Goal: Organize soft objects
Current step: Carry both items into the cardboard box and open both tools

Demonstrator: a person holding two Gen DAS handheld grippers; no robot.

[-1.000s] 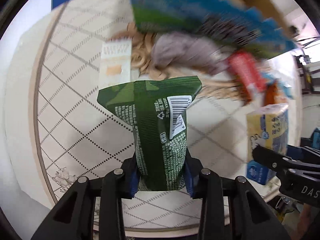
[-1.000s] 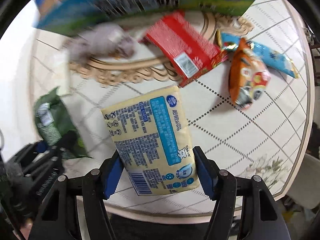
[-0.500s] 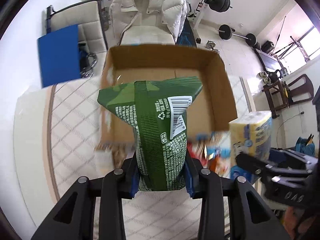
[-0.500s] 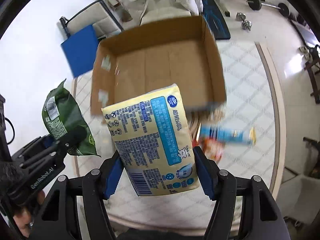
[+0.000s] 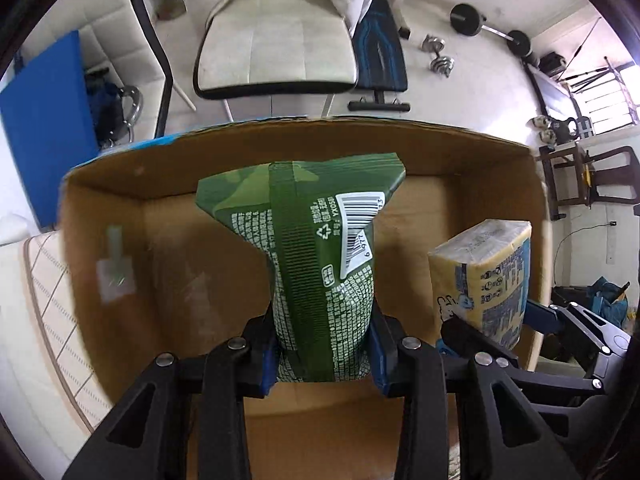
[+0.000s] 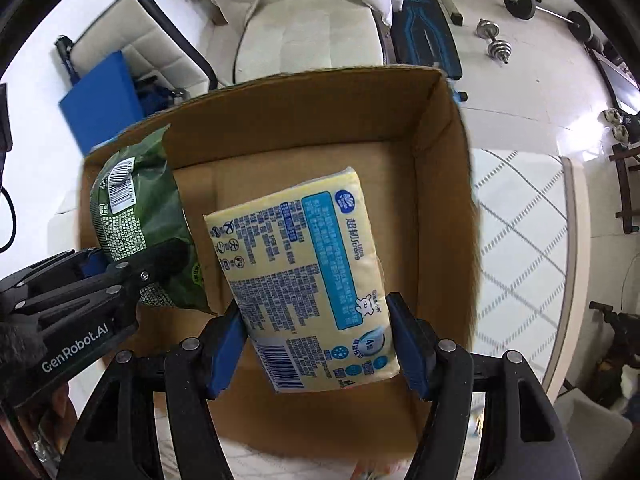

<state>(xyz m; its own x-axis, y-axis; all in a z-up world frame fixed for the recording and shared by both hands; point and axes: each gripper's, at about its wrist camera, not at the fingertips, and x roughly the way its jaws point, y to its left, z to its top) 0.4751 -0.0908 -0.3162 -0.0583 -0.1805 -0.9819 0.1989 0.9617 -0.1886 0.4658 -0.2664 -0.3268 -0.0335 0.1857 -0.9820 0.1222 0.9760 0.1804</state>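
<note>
Left gripper [image 5: 324, 354] clamps green pouch [image 5: 316, 256] at frame centre, above open cardboard box [image 5: 400, 140]. Right gripper [image 6: 316, 344] pinches yellow tissue pack [image 6: 304, 276], lower centre, over box floor.

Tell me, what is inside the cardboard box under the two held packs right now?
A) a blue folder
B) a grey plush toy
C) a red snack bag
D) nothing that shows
D: the cardboard box shows only bare floor below the green pouch and yellow tissue pack.
</note>
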